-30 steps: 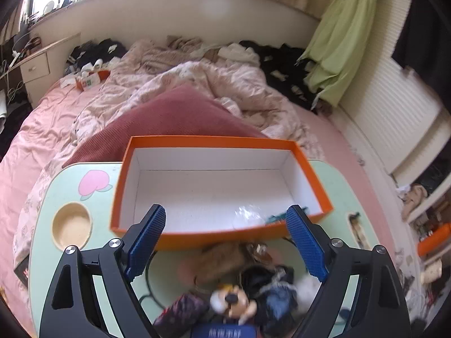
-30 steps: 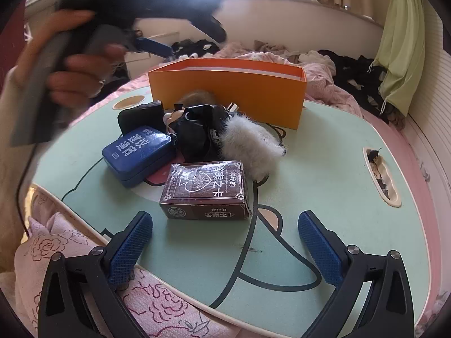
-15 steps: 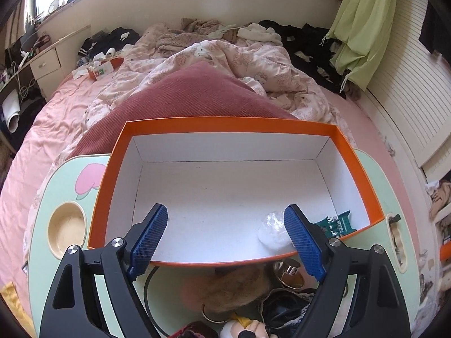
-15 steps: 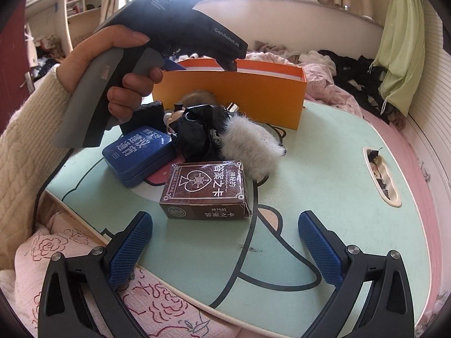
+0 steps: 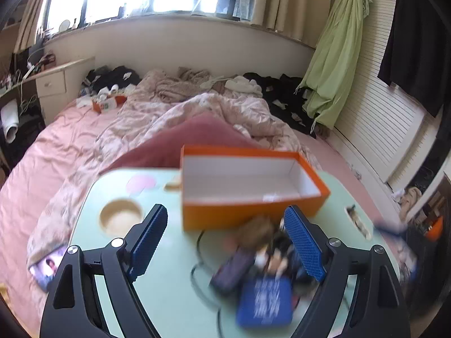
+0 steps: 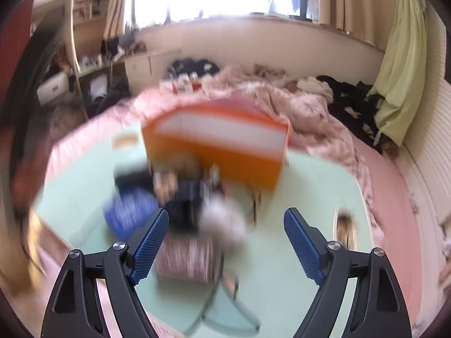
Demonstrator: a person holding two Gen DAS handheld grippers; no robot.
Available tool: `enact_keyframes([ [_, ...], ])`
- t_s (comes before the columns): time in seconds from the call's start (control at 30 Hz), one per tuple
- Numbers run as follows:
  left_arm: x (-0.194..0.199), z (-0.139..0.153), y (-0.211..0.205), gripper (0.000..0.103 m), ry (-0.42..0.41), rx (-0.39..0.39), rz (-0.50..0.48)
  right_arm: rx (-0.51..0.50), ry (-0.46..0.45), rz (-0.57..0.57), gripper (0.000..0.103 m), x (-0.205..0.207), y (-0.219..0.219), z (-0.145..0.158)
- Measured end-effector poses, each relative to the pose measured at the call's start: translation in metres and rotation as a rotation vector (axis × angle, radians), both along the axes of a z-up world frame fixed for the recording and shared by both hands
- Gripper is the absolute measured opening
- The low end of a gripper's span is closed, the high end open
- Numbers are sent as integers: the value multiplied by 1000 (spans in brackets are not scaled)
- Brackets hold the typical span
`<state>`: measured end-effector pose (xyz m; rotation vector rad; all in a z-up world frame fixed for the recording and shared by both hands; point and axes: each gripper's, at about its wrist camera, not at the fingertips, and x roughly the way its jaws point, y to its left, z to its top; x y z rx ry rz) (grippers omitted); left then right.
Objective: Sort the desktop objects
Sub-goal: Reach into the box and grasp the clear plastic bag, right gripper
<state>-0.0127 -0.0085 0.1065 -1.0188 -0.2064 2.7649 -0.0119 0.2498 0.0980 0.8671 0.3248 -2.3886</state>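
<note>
Left wrist view: the left gripper (image 5: 225, 239) has its fingers spread wide with nothing between them, above a pale green table (image 5: 169, 295). An orange box (image 5: 248, 186), open-topped and white inside, stands on the table's far half. Just in front of the box lies a blurred pile (image 5: 262, 250) of small objects; its nearest member is a blue tin (image 5: 263, 301), beside a dark pouch (image 5: 232, 270). The pile sits between the gripper and the box. A round recess (image 5: 121, 218) lies at the table's left. Behind the table are a red cushion (image 5: 180, 140) and a pink quilt (image 5: 197, 109).

Right wrist view (heavily blurred): the right gripper (image 6: 225, 239) is likewise spread and holds nothing. A brown card box (image 6: 187, 259) lies nearest, between the fingers; beyond it are a white fluffy item (image 6: 222, 219), the tin (image 6: 129, 211) and the orange box (image 6: 222, 146).
</note>
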Motion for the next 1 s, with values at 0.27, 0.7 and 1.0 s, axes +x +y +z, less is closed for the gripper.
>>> enact_keyframes([
  [0.27,59,-62,15,85,-76,48,-108,172,-457,-52,50,-156,-90,-4],
  [0.7,70,-67,32,85,-20,38,-143,262,-678,-158,46,-211,-92,-56],
  [1.0,74,-69,34,85,-16,33,-148,283,-687,-88,34,-202,-106,-56],
])
